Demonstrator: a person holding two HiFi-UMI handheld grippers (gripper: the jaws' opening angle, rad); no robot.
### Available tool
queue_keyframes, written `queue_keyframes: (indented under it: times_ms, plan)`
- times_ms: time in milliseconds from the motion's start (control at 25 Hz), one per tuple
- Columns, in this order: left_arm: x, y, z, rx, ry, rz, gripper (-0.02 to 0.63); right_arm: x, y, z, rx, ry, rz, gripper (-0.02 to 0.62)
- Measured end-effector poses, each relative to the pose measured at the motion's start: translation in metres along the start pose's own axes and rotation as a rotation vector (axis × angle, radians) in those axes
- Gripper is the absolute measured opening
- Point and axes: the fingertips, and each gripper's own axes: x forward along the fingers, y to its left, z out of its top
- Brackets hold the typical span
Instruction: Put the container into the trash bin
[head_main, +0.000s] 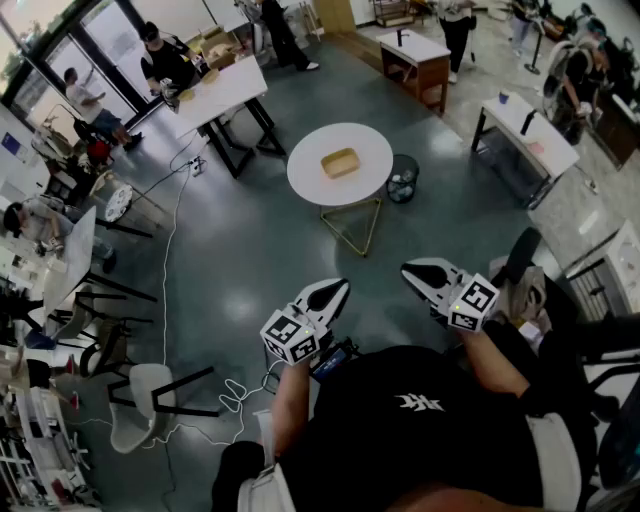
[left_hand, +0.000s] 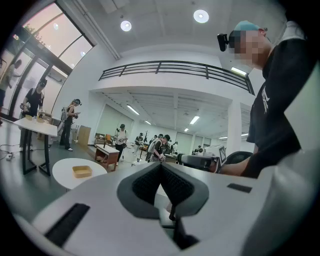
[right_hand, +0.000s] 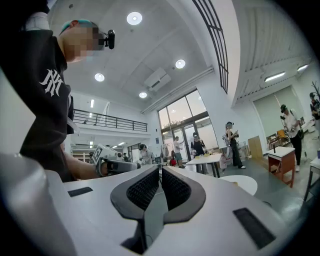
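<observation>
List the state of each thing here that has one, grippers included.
container: upright on the round table, untouched, looks empty
trash bin: upright on the floor beside the table, open-topped, pale litter inside
left gripper: jaws shut, empty
right gripper: jaws shut, empty
</observation>
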Motion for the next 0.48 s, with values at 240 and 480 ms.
queue_keyframes:
  times_ms: [240, 480]
  plan:
    - [0.004, -0.009, 0.002, 0.004, -0.009, -0.005, 0.003, -0.010, 0.007, -0.006, 0.022, 0.002, 0.018, 0.046]
    - [0.015, -0.016, 0.000, -0.004, -0.004, -0.002, 0.003, -0.025, -0.004, -0.004, 0.015, 0.003, 0.007, 0.046]
